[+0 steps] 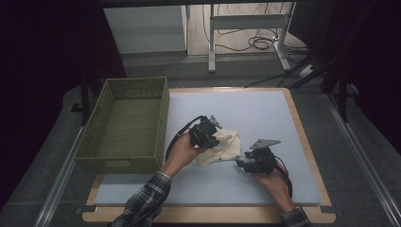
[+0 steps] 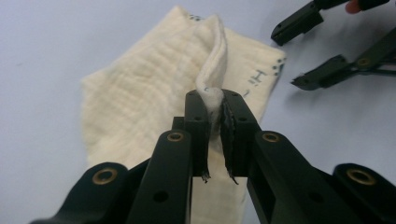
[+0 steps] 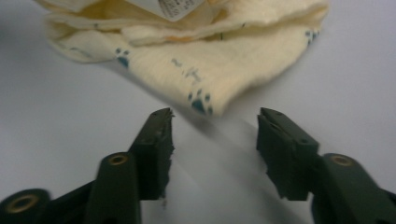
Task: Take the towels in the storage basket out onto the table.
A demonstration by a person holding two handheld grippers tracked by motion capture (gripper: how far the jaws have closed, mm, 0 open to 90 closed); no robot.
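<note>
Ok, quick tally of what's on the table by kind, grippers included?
Cream cloth with blue paw prints: 1, pinched by the left gripper
Green woven basket: 1
Grippers: 2, with the right gripper open just short of the cloth's corner
Total: 4

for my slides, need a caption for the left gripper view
Left gripper pinching a fold of the cream cloth above the grey mat, right gripper open beside it.

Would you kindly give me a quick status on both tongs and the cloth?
Left tongs shut on folded cream cotton cloth. Right tongs open, just short of its corner. Nothing in the way.
</note>
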